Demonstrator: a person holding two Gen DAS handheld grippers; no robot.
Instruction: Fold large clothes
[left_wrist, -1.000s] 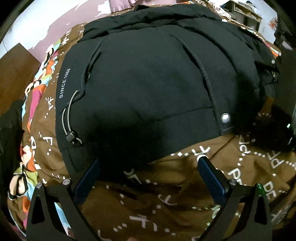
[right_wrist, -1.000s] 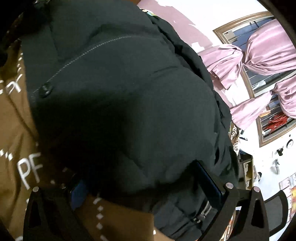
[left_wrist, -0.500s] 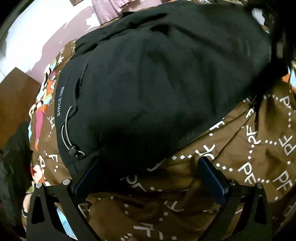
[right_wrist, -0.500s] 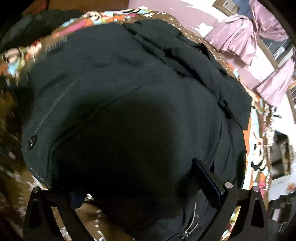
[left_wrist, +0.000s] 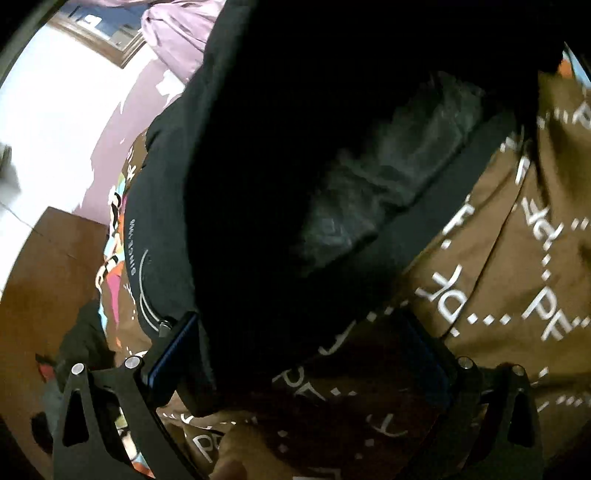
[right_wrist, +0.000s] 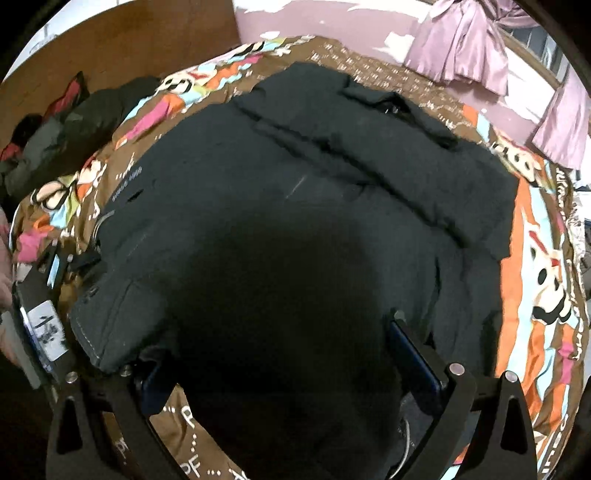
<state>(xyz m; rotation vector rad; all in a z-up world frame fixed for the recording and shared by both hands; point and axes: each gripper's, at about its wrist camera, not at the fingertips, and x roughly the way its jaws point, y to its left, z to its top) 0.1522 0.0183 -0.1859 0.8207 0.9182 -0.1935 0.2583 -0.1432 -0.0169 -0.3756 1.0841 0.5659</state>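
In the left wrist view, the left hand-held gripper (left_wrist: 295, 354) sits low in the frame with its two blue-padded fingers set wide apart, tilted so the room leans. The black jacket (left_wrist: 295, 155) fills the centre and top of that frame; its hem drops down between the fingers, and the left finger (left_wrist: 173, 354) lies right against the fabric edge (whether any cloth is actually pinched I cannot tell). At centre right the jacket's underside shows a greyer lining. The brown bedspread (left_wrist: 517, 277) with white lettering spreads across the right and bottom.

In the right wrist view, the left hand-held gripper's body appears at the far left edge, beside the jacket's lower corner. The right hand-held gripper (right_wrist: 288, 354) points forward from the bottom of the frame, fingers wide apart too. The black jacket (right_wrist: 314, 203) lies spread over the bed, covering the middle of the picture, with its near edge falling between and past those fingers. The bedspread (right_wrist: 535, 258) rings it. Pink curtains (right_wrist: 465, 48) hang at upper right.
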